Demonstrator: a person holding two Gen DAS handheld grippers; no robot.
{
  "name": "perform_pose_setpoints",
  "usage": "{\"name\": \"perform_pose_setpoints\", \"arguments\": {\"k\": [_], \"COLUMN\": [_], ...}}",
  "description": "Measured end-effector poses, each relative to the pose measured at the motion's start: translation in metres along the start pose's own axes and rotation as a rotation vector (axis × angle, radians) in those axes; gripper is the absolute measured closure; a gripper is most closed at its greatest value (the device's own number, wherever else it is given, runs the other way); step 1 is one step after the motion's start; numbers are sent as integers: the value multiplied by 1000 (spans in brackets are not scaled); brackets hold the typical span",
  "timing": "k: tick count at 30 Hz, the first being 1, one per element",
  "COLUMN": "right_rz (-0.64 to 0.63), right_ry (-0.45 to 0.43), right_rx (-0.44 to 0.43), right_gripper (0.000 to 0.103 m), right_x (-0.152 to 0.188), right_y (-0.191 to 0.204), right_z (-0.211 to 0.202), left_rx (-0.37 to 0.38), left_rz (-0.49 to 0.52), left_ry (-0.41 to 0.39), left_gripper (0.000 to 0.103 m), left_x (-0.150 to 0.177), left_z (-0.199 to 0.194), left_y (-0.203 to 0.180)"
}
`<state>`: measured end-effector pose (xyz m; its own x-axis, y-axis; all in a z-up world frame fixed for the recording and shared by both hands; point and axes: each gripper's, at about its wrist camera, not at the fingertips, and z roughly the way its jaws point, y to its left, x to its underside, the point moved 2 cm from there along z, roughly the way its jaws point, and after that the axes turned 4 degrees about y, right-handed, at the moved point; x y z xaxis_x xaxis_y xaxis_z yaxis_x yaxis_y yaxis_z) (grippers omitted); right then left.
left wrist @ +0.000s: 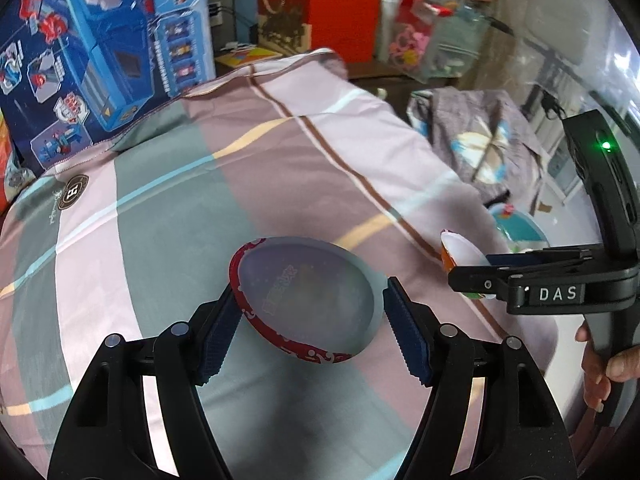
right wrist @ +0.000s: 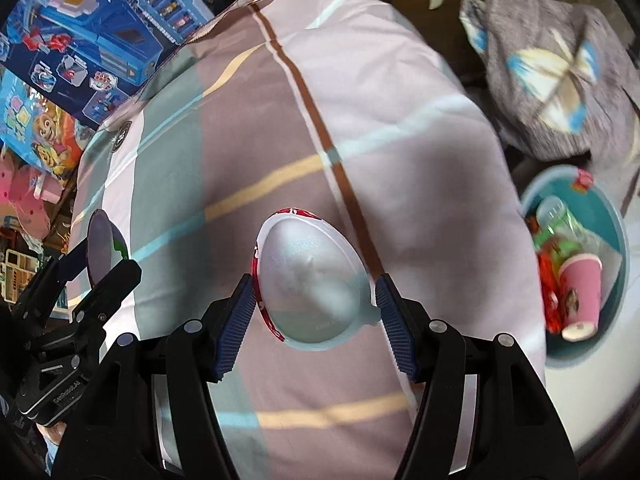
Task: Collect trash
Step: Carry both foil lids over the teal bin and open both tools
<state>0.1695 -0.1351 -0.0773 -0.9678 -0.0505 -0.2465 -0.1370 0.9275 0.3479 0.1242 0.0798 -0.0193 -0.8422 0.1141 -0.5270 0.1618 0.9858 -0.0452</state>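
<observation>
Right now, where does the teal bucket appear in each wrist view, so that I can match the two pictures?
Left wrist view: the teal bucket shows only as a sliver at mid right, past the bed's edge.
Right wrist view: it is at the far right, below the bed's edge, with a pink cup inside.
Shared landmark: the grey blanket with a bow, above the bucket in both.

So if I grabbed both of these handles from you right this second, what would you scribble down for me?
Left gripper: closed on a red-rimmed egg-shaped shell, held above the striped bedding.
Right gripper: closed on a second, white-lined egg-shaped shell half.
The teal bucket sits on the floor to the right of the bed and already holds a pink paper cup and wrappers.
Done: some trash binned, both shells picked up.
Left: carry both shells over the bucket and let go.
</observation>
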Motion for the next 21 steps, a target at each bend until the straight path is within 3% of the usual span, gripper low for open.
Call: {"name": "perform_pose_setpoints", "arguments": {"k": [7, 12, 21], "right_rz": [17, 41, 93], "right_ry": [-55, -102, -214], "right_rx": [-10, -65, -93], "right_gripper": [44, 44, 44], "right_x": [41, 66, 90], "right_y": [-27, -47, -91], "right_z": [-30, -54, -98], "left_rx": [55, 71, 118], "left_rz": [39, 91, 176], "left_ry": [9, 27, 33], "left_gripper": [31, 31, 31], "left_x": [21, 33, 32], "left_z": [-11, -13, -21], "left_y": [-42, -76, -133]}}
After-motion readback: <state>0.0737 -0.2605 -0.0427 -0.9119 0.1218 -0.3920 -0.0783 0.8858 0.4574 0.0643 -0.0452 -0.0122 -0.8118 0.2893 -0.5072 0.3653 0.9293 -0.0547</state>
